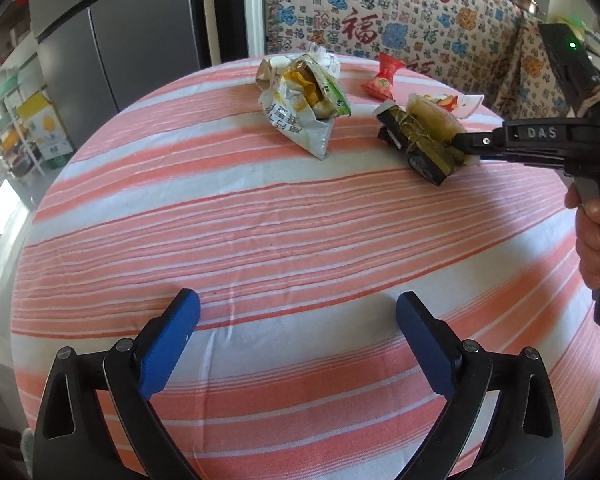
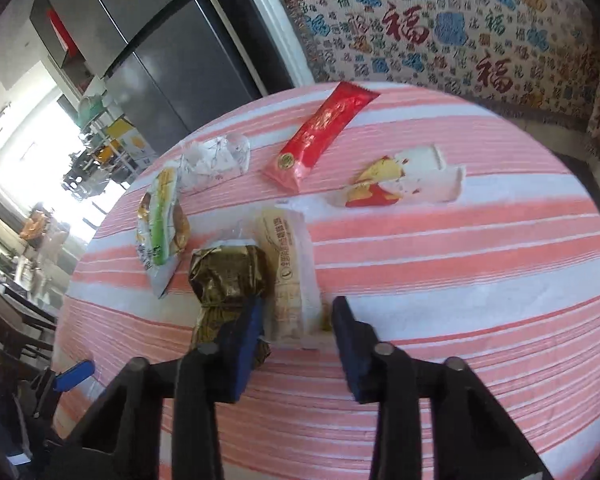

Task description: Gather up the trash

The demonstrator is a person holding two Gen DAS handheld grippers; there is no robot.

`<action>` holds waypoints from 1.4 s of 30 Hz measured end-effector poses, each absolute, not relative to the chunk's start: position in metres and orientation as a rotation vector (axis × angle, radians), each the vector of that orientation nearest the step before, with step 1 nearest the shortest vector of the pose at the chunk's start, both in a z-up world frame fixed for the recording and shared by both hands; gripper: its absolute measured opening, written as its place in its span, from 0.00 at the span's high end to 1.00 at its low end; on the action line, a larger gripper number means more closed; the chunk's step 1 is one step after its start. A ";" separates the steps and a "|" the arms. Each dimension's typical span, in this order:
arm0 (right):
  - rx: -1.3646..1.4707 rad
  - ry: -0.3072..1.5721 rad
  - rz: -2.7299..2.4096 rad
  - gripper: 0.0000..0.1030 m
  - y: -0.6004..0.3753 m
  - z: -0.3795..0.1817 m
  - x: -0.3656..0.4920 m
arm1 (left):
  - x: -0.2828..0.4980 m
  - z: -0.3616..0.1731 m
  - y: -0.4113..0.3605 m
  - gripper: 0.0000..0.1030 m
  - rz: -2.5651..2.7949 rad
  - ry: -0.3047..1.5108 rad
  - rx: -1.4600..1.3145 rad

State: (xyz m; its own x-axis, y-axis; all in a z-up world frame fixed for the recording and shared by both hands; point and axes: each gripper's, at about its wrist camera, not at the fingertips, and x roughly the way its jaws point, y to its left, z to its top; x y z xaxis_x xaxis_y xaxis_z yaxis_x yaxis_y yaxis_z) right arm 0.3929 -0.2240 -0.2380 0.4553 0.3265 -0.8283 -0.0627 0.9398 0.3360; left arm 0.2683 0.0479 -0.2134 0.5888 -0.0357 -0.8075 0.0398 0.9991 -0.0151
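Several snack wrappers lie on the striped tablecloth (image 1: 260, 216). My right gripper (image 2: 298, 320) has its blue pads against both sides of a beige wrapper (image 2: 288, 272), with a dark green-gold wrapper (image 2: 228, 280) just left of it. The left wrist view shows that gripper (image 1: 460, 148) at the beige wrapper (image 1: 432, 116) and the dark wrapper (image 1: 416, 144). A crumpled green-and-yellow bag (image 1: 304, 100), a red wrapper (image 2: 324, 132) and a torn white-and-red wrapper (image 2: 404, 180) lie farther back. My left gripper (image 1: 298, 312) stands open over bare cloth, holding nothing.
A crumpled clear plastic piece (image 2: 216, 156) lies near the table's far left rim. A patterned cloth-covered sofa (image 1: 400, 12) stands behind the round table, a grey fridge (image 1: 112, 40) to the left. A hand (image 1: 592, 232) grips the right gripper's handle.
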 end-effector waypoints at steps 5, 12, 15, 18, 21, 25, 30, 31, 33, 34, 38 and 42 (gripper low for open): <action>0.131 0.999 0.157 0.79 -0.237 -0.209 0.338 | 0.272 -0.214 0.046 0.03 -0.046 0.945 0.011; -0.076 0.965 0.015 0.72 -0.250 -0.217 0.258 | 0.271 -0.214 0.045 0.02 -0.031 0.946 0.016; -0.064 0.979 0.052 0.37 -0.247 -0.225 0.260 | 0.272 -0.215 0.045 0.00 -0.022 0.948 0.016; -0.075 0.964 0.060 0.33 -0.240 -0.228 0.259 | 0.272 -0.215 0.047 0.01 -0.021 0.948 0.015; -0.035 0.966 0.063 0.31 -0.244 -0.229 0.260 | 0.271 -0.216 0.047 0.00 -0.018 0.947 0.016; -0.040 0.965 0.058 0.30 -0.244 -0.229 0.258 | 0.271 -0.215 0.049 0.00 -0.010 0.947 0.010; -0.033 0.967 0.056 0.29 -0.244 -0.229 0.259 | 0.265 -0.212 0.054 0.01 -0.002 0.935 -0.014; -0.031 0.967 0.056 0.29 -0.244 -0.229 0.259 | 0.262 -0.208 0.054 0.01 -0.008 0.925 -0.039; -0.028 0.967 0.054 0.28 -0.244 -0.229 0.259 | 0.256 -0.196 0.052 0.01 -0.059 0.893 -0.111; -0.027 0.967 0.054 0.28 -0.244 -0.229 0.259 | 0.256 -0.189 0.049 0.01 -0.080 0.874 -0.138; -0.028 0.968 0.051 0.28 -0.244 -0.229 0.259 | 0.276 -0.172 0.024 0.01 -0.157 0.878 -0.192; -0.025 0.968 0.048 0.28 -0.245 -0.229 0.259 | 0.318 -0.173 -0.011 0.01 -0.128 0.895 -0.150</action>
